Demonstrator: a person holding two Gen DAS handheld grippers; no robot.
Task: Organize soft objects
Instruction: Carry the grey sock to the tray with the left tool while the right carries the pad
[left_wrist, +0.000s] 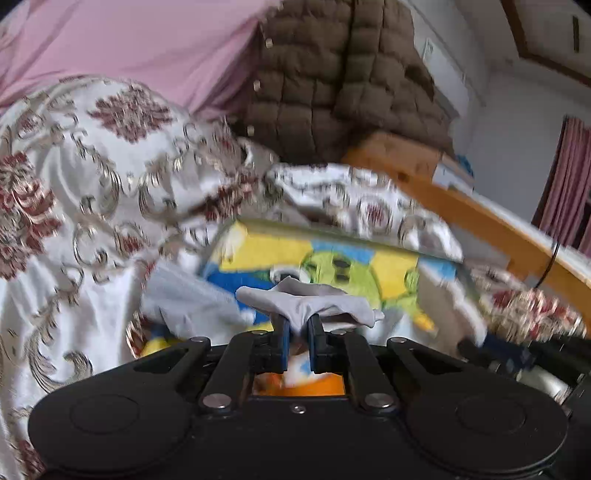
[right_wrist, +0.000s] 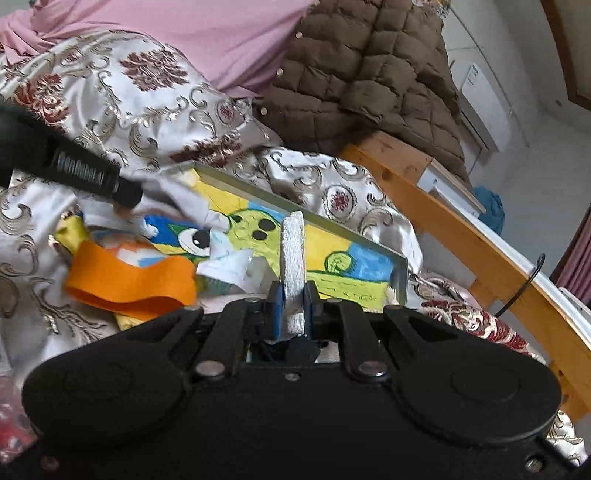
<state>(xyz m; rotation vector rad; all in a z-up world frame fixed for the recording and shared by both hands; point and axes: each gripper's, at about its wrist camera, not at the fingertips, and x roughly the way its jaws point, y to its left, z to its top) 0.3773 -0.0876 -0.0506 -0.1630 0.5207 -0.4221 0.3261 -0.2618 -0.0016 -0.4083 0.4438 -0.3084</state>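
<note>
Left tongs (left_wrist: 298, 320) clenched on a crumpled grey cloth (left_wrist: 310, 300); right tongs (right_wrist: 293, 295) clenched on a white textured cloth (right_wrist: 293, 258), its lower end hidden.

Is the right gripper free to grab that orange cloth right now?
Probably not. The right gripper is shut on a white cloth, so it has no free jaws. The orange cloth itself lies uncovered just to its left.

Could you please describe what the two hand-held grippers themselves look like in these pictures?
Both look alike. The left hand-held gripper has a broad matte black body with two round raised discs, black linkage bars on silver pivot pins, and two narrow black fingers with blue pads. The right hand-held gripper shows the same build. No sleeve or hand is visible.
</note>
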